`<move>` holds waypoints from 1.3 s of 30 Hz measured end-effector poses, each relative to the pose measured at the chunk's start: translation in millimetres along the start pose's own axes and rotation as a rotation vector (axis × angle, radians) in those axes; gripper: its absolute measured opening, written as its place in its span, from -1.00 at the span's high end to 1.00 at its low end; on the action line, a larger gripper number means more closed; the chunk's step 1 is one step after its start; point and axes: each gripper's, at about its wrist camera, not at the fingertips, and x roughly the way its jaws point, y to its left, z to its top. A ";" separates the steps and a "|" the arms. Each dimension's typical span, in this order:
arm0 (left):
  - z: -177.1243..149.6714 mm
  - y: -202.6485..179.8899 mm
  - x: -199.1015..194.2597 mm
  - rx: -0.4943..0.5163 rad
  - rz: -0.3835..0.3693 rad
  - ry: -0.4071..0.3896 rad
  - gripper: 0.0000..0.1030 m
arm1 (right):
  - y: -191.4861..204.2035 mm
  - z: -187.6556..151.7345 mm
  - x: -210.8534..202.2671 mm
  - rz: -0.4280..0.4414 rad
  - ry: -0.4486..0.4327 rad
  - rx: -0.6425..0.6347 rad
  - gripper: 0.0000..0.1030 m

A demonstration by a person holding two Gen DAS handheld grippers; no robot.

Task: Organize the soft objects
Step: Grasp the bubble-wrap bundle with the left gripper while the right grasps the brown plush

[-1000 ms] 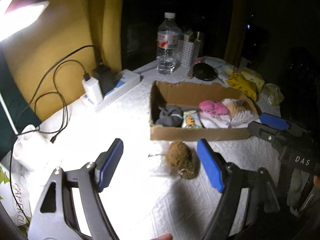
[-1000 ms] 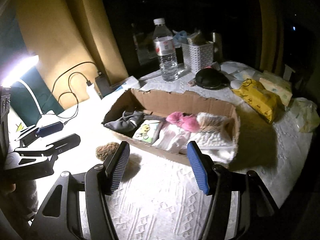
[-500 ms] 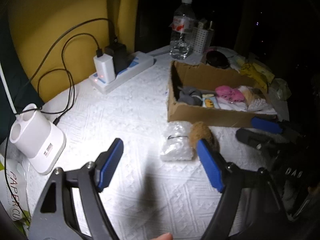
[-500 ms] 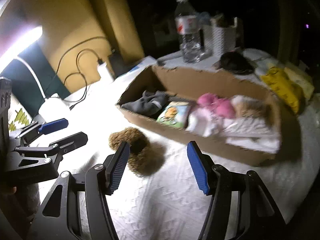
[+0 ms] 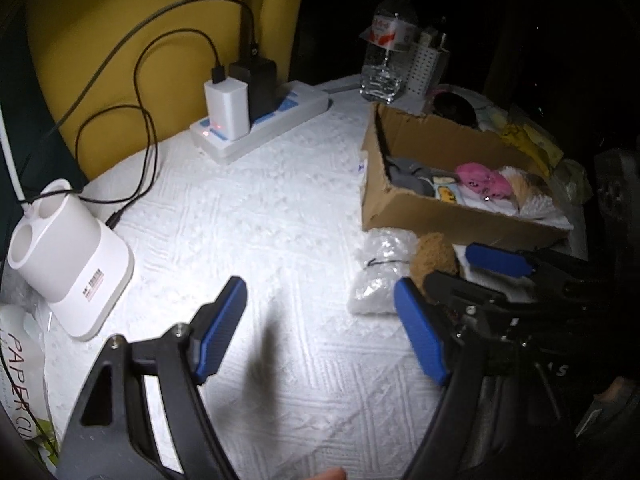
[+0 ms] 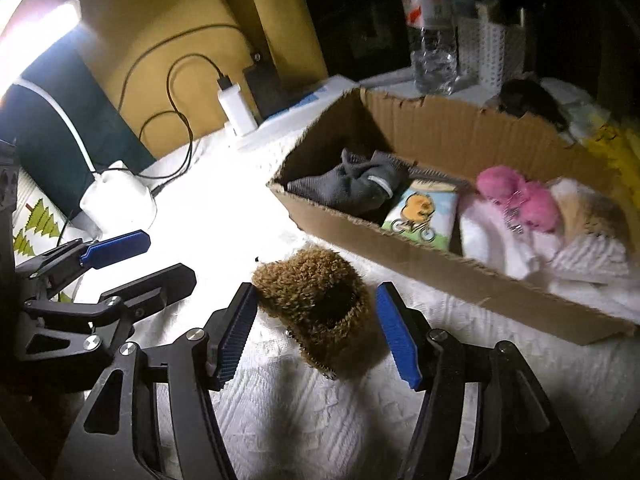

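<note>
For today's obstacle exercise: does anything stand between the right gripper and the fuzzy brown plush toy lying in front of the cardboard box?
Nothing visible does. The right gripper has its blue pads open on either side of the fuzzy brown plush toy, with only bare white textured cloth beneath. The crinkly white plastic bag lies beside the toy.

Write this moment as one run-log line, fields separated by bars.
right gripper: open, astride brown plush, not pressing | left gripper: open, empty | box: holds soft items
</note>
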 end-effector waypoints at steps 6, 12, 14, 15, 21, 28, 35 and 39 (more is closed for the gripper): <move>-1.6 0.8 5.3 0.000 -0.003 0.008 -0.50 | -3.9 0.8 13.0 0.033 0.031 0.014 -0.25; -2.4 -6.7 9.7 0.016 0.004 0.016 -0.50 | -4.6 -3.2 9.0 0.034 0.022 -0.001 0.05; -2.4 -11.4 10.7 0.024 0.005 0.017 -0.50 | -7.1 -5.4 4.8 0.033 0.017 0.000 0.09; -2.1 -13.0 11.1 0.028 0.006 0.019 -0.50 | -8.6 -5.8 2.3 0.033 0.012 0.003 0.11; 0.0 -31.4 18.3 0.053 0.008 0.032 -0.50 | -23.2 -10.1 -22.4 0.018 -0.022 0.017 0.11; -0.4 -48.0 38.7 0.074 0.013 0.050 -0.50 | -43.5 -19.9 -53.3 -0.020 -0.053 0.028 0.10; -2.6 -55.1 63.8 0.098 0.015 0.065 -0.47 | -67.7 -32.4 -65.1 -0.039 -0.051 0.061 0.10; -2.0 -59.4 70.3 0.119 0.033 0.067 0.08 | -73.7 -34.2 -72.8 -0.040 -0.063 0.068 0.10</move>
